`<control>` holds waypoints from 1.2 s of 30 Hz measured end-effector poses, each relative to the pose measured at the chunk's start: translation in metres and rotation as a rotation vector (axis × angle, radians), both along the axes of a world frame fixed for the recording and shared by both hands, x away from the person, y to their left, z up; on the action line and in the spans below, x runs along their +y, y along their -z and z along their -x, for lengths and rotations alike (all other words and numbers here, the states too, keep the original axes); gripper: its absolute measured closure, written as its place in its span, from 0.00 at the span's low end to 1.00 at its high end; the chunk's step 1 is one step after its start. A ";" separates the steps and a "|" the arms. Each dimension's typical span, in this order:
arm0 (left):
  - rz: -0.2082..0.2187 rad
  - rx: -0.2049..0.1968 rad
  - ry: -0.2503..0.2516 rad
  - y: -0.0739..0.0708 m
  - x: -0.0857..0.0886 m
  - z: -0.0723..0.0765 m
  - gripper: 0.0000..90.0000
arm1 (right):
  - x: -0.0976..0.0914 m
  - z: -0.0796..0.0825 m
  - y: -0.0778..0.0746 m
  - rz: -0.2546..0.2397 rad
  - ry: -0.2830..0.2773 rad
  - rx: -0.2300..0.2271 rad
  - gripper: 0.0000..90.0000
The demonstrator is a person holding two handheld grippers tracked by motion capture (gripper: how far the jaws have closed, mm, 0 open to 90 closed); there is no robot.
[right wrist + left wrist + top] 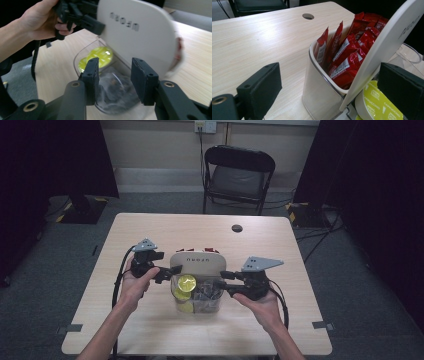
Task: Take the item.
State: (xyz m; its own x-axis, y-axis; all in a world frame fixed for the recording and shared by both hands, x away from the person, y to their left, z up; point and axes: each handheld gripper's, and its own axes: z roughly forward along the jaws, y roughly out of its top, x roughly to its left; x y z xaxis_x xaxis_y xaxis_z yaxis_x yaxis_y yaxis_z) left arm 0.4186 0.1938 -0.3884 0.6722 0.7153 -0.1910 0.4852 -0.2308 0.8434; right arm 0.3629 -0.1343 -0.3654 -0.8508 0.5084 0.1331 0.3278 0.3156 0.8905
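Note:
A two-part holder stands mid-table. Its white compartment (317, 92) holds several red sachets (347, 52) (200, 250). Its clear bin (200, 308) (77, 56) holds yellow-green capsules (186, 282) (377, 105) (100, 55) and dark ones (115, 95). A white lid (196, 264) (384, 47) (135, 32) stands raised between the two parts. My left gripper (167, 271) (330, 90) is open, its jaws wide, one jaw against the lid's left edge. My right gripper (223, 281) (113, 80) hovers over the bin's right side, partly open, with nothing between its pads.
The wooden table (150, 330) has a round cable hole (237, 228) (308, 16) at the back. A black folding chair (237, 175) stands behind it. Dark curtains flank both sides. Cables trail from both grippers toward the front edge.

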 end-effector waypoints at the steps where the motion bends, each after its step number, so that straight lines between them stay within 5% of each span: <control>1: 0.000 0.000 0.000 0.000 0.000 0.000 0.06 | 0.004 -0.001 0.001 0.005 -0.013 0.003 0.68; 12: 0.011 0.003 0.003 0.001 0.000 0.000 0.06 | 0.035 -0.015 0.023 0.044 -0.062 0.054 0.76; 25: 0.021 0.009 0.004 0.002 0.001 -0.001 0.06 | 0.040 -0.025 0.044 0.082 -0.034 0.103 0.66; 36: 0.025 0.010 0.006 0.002 0.001 -0.001 0.07 | 0.035 -0.027 0.048 0.072 -0.042 0.122 0.93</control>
